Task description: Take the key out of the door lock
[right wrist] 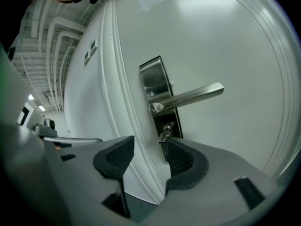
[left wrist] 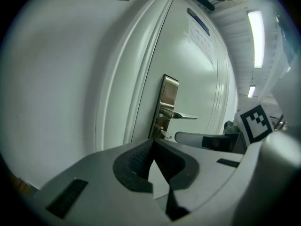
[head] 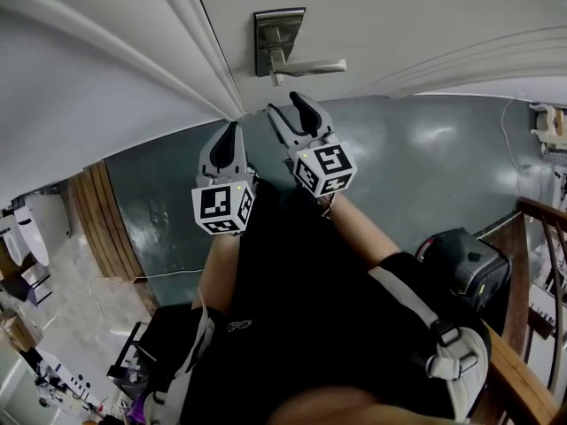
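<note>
Spanning every view, the white door (right wrist: 225, 41) is carrying a metal lock plate (right wrist: 156, 81) with a lever handle (right wrist: 193, 97) pointing right; below the lever, the key (right wrist: 165, 133) is sitting in the keyhole, in the dark lower part of the plate; the right hand-held gripper (right wrist: 148, 145) is pointing at it with jaws apart, one pad tip just beside the key, nothing clamped; the left hand-held gripper (left wrist: 153, 142) is hovering to the left, farther from the door, jaws pressed together on nothing.
</note>
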